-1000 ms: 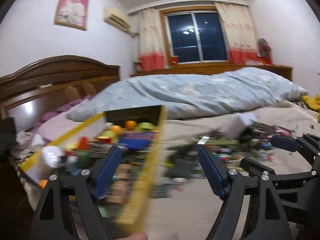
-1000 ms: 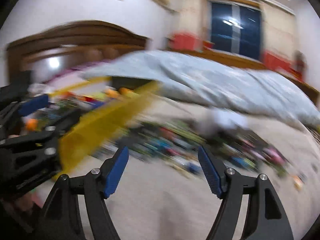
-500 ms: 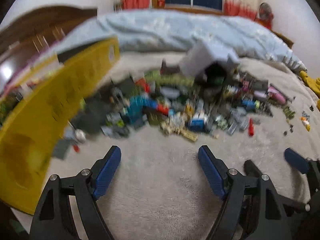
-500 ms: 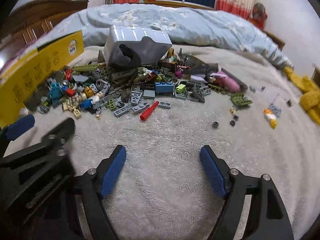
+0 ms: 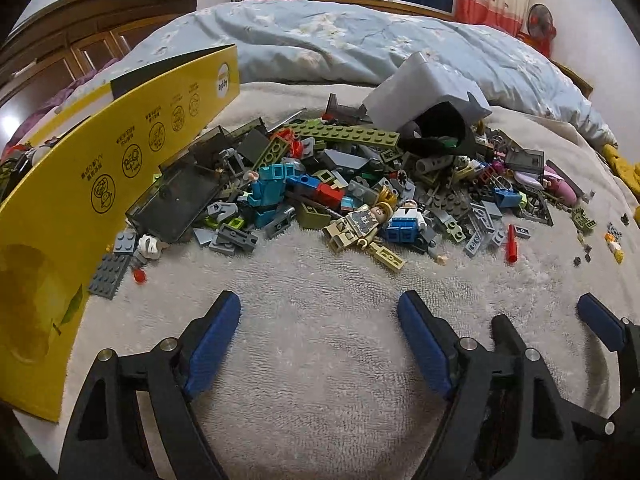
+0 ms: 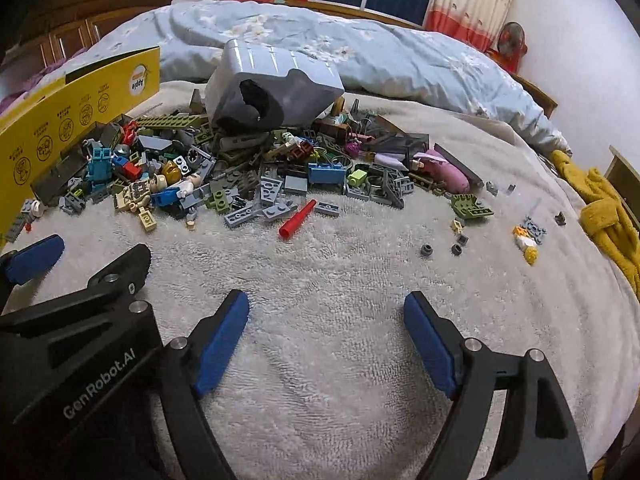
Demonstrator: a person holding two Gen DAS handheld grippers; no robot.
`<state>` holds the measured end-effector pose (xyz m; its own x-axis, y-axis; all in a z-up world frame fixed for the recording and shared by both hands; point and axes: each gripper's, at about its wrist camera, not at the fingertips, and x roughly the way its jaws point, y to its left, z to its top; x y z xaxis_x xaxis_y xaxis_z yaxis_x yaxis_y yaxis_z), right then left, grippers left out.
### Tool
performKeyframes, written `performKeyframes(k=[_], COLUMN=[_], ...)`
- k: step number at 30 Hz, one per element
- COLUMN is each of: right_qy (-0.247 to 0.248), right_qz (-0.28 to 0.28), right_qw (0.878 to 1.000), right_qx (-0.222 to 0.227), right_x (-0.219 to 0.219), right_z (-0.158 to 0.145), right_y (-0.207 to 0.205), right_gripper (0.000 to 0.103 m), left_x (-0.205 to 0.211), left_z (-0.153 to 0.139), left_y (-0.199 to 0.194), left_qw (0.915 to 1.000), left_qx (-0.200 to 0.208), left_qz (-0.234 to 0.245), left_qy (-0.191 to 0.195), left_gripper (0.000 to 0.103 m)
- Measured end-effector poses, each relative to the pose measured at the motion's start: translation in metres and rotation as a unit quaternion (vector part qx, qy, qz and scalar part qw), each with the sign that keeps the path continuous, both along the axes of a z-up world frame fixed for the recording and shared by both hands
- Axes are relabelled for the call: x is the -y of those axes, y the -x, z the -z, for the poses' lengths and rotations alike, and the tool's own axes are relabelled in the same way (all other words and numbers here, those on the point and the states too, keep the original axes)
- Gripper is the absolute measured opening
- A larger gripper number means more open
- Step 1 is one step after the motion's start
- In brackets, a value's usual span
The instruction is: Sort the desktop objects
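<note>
Far to my left the yellow box (image 5: 120, 152) stood on edge along the pile's flank, its printed wall touching the outermost bricks. My left gripper (image 5: 320, 344) hovered over bare white towel (image 5: 320, 400) with its blue pads spread wide and nothing between them; the brick pile (image 5: 360, 184) lay straight ahead of it, and the nearest pieces were the tan minifigure (image 5: 356, 226) and the blue-legged one (image 5: 406, 220) at the pile's near edge. Behind the heap an overturned grey bin (image 6: 272, 84) rested on the bricks with its dark opening facing me. The red rod (image 6: 298, 219) lay clear of the heap on the towel, its long axis running diagonally, near end to the left and far end toward the pile. My right gripper (image 6: 326, 340) was likewise wide and empty, and I judged it the nearer hand for that rod, which sat ahead and slightly left of its centre line. Loose bits trailed off rightward toward the mustard cloth (image 6: 608, 208).
</note>
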<state>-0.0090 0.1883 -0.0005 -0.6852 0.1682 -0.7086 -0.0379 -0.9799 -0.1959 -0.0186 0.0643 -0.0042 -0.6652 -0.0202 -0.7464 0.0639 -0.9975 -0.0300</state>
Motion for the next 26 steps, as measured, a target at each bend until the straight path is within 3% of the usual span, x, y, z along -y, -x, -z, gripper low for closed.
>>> performKeyframes(k=[26], right_qy=[0.005], right_qz=[0.0], right_qw=[1.0], right_qx=[0.001], right_x=[0.0002], right_z=[0.0003], right_y=[-0.0008], right_gripper=[0.081], left_x=[0.0006], left_z=[0.0003], left_y=[0.0027], left_qw=[1.0], left_qx=[0.002], left_qz=[0.003], left_qy=[-0.005], left_gripper=[0.083])
